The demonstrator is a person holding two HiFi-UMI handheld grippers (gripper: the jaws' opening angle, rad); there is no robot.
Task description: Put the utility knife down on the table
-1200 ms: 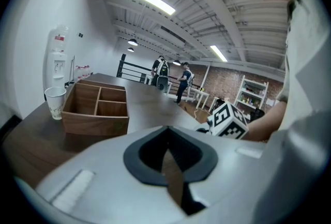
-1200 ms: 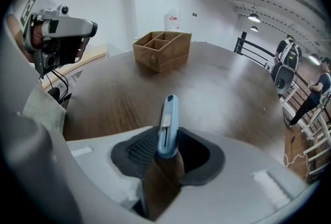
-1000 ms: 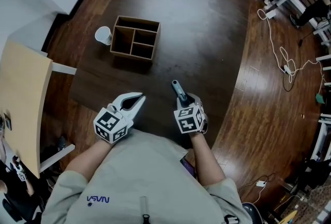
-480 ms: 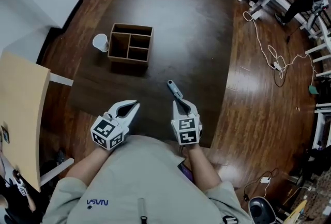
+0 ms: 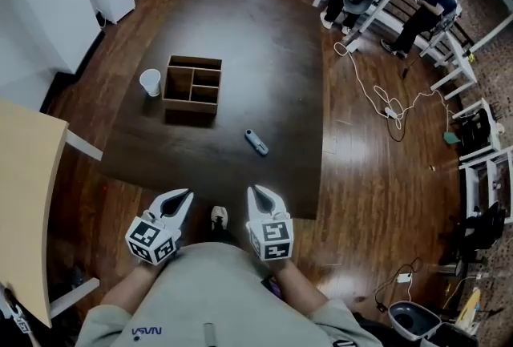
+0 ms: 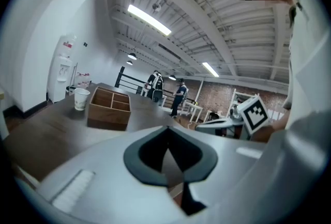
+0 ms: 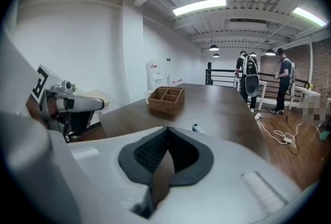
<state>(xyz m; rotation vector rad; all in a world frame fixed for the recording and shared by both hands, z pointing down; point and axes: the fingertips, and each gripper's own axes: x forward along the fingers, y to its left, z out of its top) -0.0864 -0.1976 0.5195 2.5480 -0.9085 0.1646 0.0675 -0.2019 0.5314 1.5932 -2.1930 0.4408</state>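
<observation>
The utility knife [image 5: 256, 143] lies flat on the dark wooden table [image 5: 264, 41], slanted, with nothing touching it. It rests toward the near right part of the tabletop, apart from the wooden compartment box [image 5: 192, 85] that stands farther back and to the left. A white paper cup [image 5: 150, 82] stands upright just beside the box's left wall. In the head view both grippers sit close to the person's torso at the table's near edge, well apart from the knife. The left gripper [image 5: 185, 195] has its jaws pressed together with nothing between them, as the left gripper view confirms, where the grey pads meet at the tip. The right gripper [image 5: 254, 191] likewise has its jaws together and carries nothing; in the right gripper view the knife [image 7: 196, 128] shows as a small shape on the table just beyond the closed tips, with the box [image 7: 166, 100] farther off. Each gripper's marker cube faces upward. A shoe tip [image 5: 218, 217] shows between the two grippers, below the table edge. On the floor to the right of the table a white cable [image 5: 377, 93] trails toward white furniture, where a person in dark clothes [image 5: 425, 13] sits.
</observation>
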